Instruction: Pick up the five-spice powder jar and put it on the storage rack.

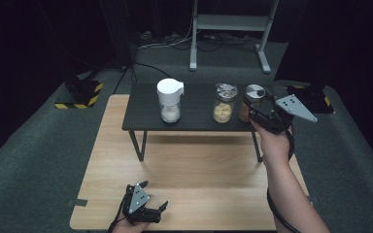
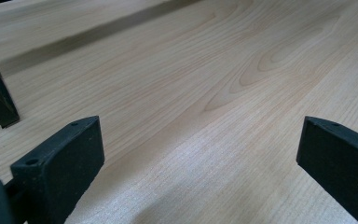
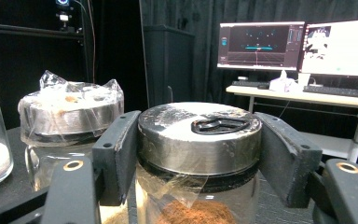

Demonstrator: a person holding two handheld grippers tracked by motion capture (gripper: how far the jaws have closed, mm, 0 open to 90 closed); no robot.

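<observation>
Beside the clamped jar lid (image 3: 199, 136) stands a film-covered jar (image 3: 70, 122).

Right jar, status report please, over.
Right tongs shut on jar lid. Left tongs open over the table. Middle jar close beside.

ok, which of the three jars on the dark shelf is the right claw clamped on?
The rightmost jar, metal lid, brown powder inside. The right claw grips its lid; the middle jar and white-capped jar stand free.
</observation>
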